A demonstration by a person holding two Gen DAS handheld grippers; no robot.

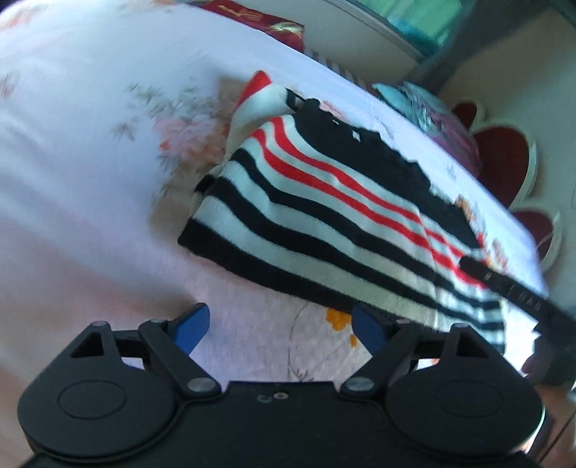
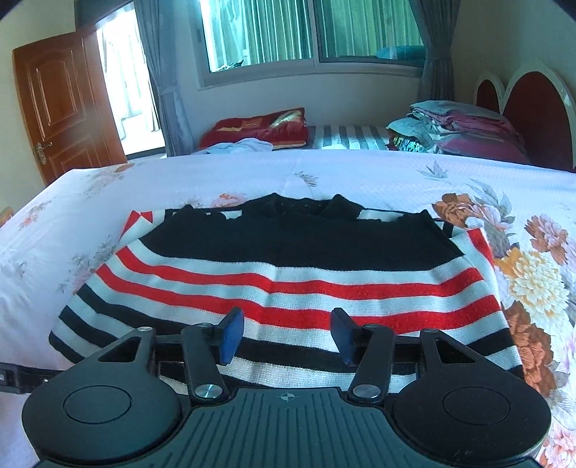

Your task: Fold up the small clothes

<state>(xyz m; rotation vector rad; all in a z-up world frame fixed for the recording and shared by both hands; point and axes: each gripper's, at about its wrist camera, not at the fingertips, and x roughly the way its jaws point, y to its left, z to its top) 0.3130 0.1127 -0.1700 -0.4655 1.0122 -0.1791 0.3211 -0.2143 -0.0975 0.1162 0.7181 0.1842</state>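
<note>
A brown wooden door stands open at the far left of the room, with a curtained window beside it. A bed with a pale floral sheet fills the middle. On it lies a folded striped sweater, black at the top with red, white and black bands below. The left tool hovers over bare sheet just beside the sweater's near edge, blue fingers well apart and empty; this view is blurred. The right tool sits over the sweater's lower stripes, fingers apart, seemingly gripping nothing. Stacked bedding and a red headboard lie at far right.
</note>
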